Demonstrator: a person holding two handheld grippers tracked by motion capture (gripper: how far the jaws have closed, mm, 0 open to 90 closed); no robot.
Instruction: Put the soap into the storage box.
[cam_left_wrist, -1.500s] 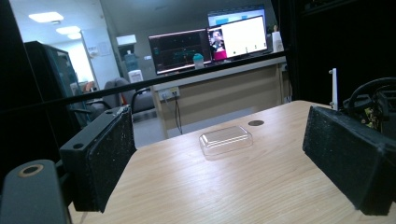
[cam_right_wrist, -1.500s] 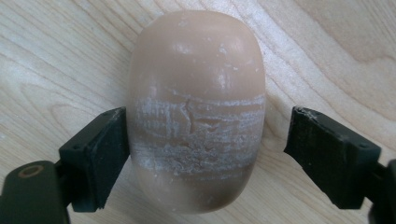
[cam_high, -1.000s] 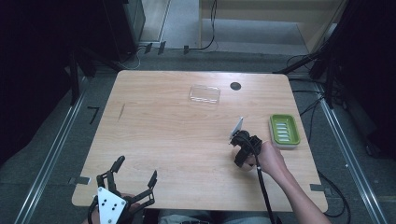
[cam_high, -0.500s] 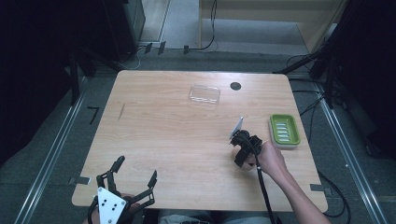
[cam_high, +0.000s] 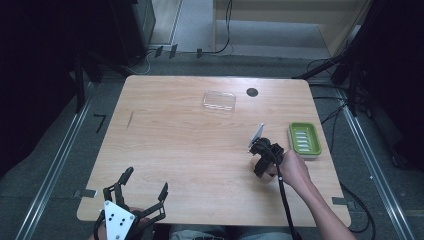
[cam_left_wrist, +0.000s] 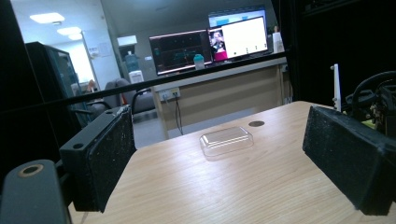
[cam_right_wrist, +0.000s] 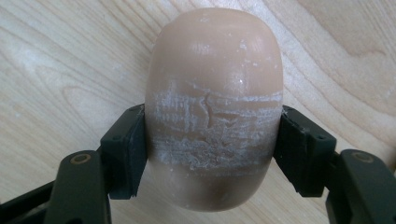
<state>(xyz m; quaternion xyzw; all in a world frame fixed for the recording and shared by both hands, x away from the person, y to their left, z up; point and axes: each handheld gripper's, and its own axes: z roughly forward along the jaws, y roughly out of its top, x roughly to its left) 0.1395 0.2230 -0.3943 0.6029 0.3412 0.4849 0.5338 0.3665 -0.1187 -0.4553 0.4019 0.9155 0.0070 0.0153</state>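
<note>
Soap (cam_right_wrist: 212, 107) is sitting pinched by the right gripper (cam_right_wrist: 212, 154), its lower end cut off; left gripper (cam_high: 142, 192) is resting spread wide.

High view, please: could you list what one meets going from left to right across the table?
left gripper → clear lid → black hole → right gripper → green soap dish

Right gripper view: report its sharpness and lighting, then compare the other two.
Right gripper view: sharp, evenly lit; scuffed tan oval soap bar shows soft sheen, gripped by the right claw. Left gripper view: bright monitors, dark edges. High view: light wooden table lit, surroundings nearly black.
</note>
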